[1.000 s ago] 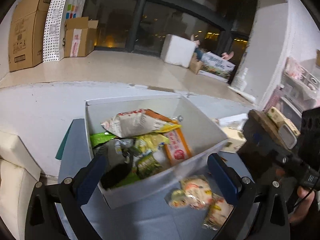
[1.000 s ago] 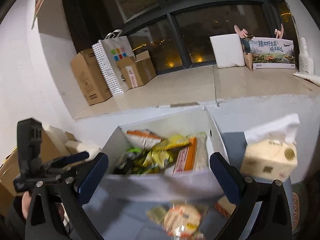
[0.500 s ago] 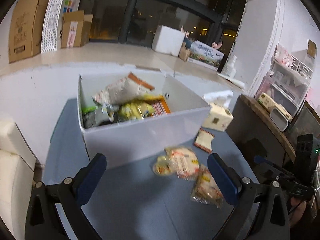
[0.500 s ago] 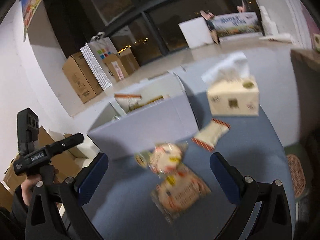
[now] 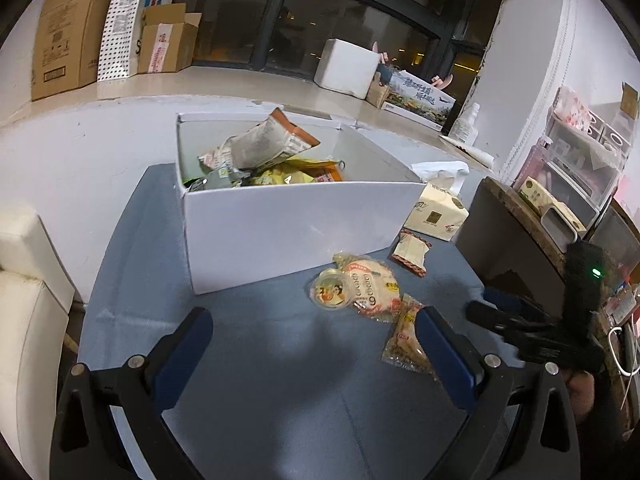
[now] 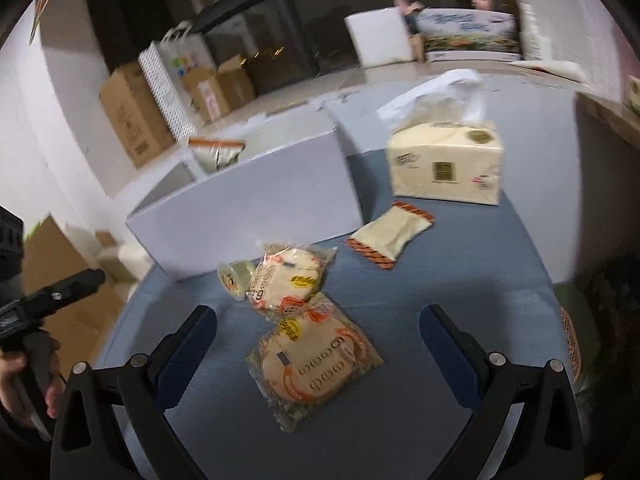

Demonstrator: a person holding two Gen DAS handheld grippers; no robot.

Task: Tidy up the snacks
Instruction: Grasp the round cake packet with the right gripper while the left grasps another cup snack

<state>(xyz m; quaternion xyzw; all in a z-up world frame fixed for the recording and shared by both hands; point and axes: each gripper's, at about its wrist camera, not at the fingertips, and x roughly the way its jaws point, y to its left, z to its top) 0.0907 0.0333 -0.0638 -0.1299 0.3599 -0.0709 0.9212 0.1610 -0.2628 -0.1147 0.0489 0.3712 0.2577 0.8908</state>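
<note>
A white box (image 5: pixel 296 224) (image 6: pixel 256 224) on the blue table holds several snack packets. In front of it lie two round pastry packets (image 6: pixel 314 364) (image 6: pixel 286 278), a small jelly cup (image 6: pixel 234 278) and a cream packet with orange ends (image 6: pixel 390 234). In the left wrist view they lie to the right: pastry packet (image 5: pixel 370 286), second packet (image 5: pixel 404 340), cup (image 5: pixel 330 292), cream packet (image 5: pixel 412 252). My left gripper (image 5: pixel 316 354) is open and empty, back from the box. My right gripper (image 6: pixel 318 354) is open and empty, over the nearer pastry packet.
A tissue pack (image 6: pixel 446 160) (image 5: pixel 438 210) stands right of the box. A dark side table (image 5: pixel 516 240) is at the right edge. Cardboard boxes (image 5: pixel 68 28) and a white foam box (image 5: pixel 346 68) sit on the floor by the windows. A white cushion (image 5: pixel 24 320) is at the left.
Both grippers have pulled back from over the box and lowered toward the table. The loose packets in front of the box have come into full view. Both stay open.
</note>
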